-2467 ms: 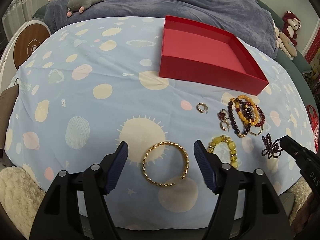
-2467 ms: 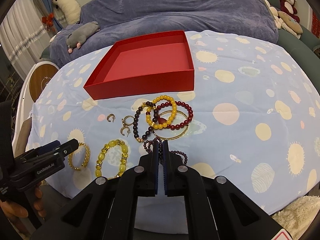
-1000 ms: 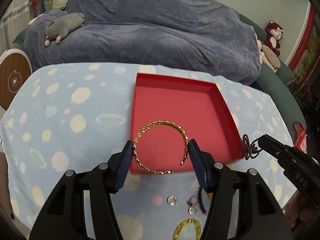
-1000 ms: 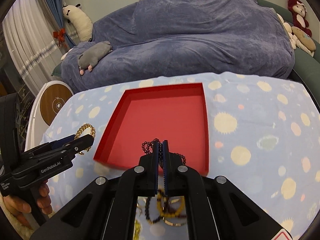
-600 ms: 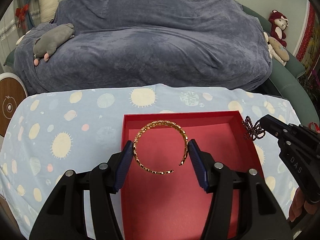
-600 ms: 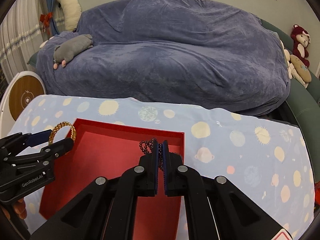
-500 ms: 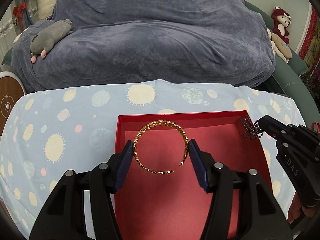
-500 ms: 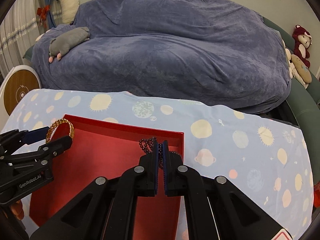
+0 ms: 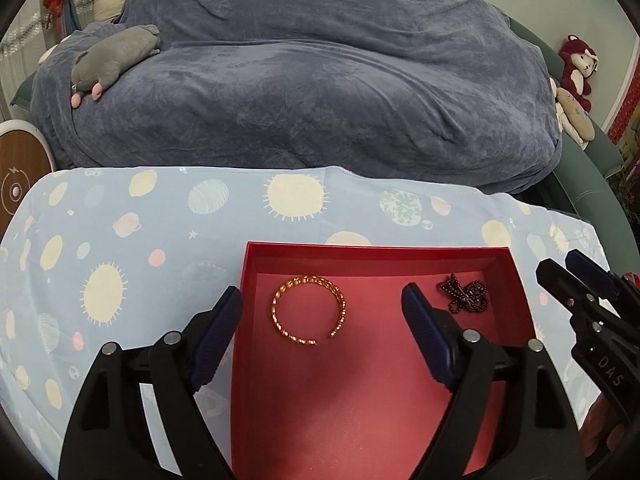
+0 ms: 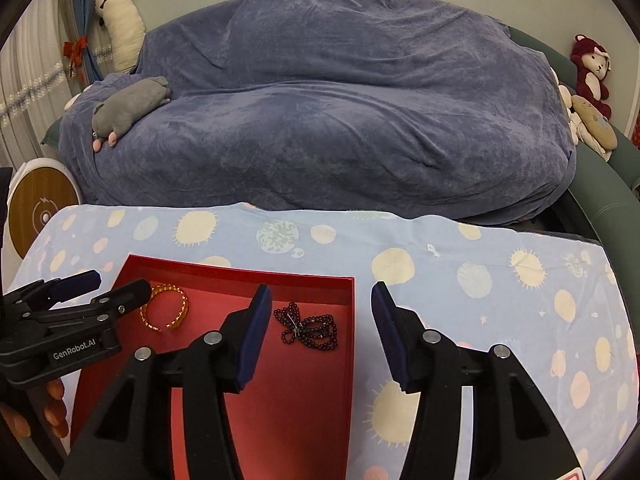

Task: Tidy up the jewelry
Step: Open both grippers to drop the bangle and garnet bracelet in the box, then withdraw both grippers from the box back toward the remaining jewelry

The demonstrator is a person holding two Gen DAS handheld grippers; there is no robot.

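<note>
A gold open bangle [image 9: 309, 311] lies on the floor of the red box [image 9: 376, 253], near its far left corner; it also shows in the right wrist view [image 10: 165, 307]. A dark beaded bracelet [image 9: 464, 299] lies in the box's far right part, also in the right wrist view [image 10: 308, 327]. My left gripper [image 9: 322, 312] is open above the bangle and holds nothing. My right gripper [image 10: 317, 312] is open over the box's right wall [image 10: 348, 344], just right of the beaded bracelet, and holds nothing.
The box stands on a light blue cloth with sun and planet prints [image 9: 160, 232]. Behind the table is a sofa under a blue-grey cover [image 9: 320, 92] with a grey plush toy [image 9: 112, 60]. Plush toys [image 10: 592, 76] sit at the far right.
Both grippers have opened. The gold bangle and the dark beaded bracelet have dropped out of the jaws and now lie on the box floor.
</note>
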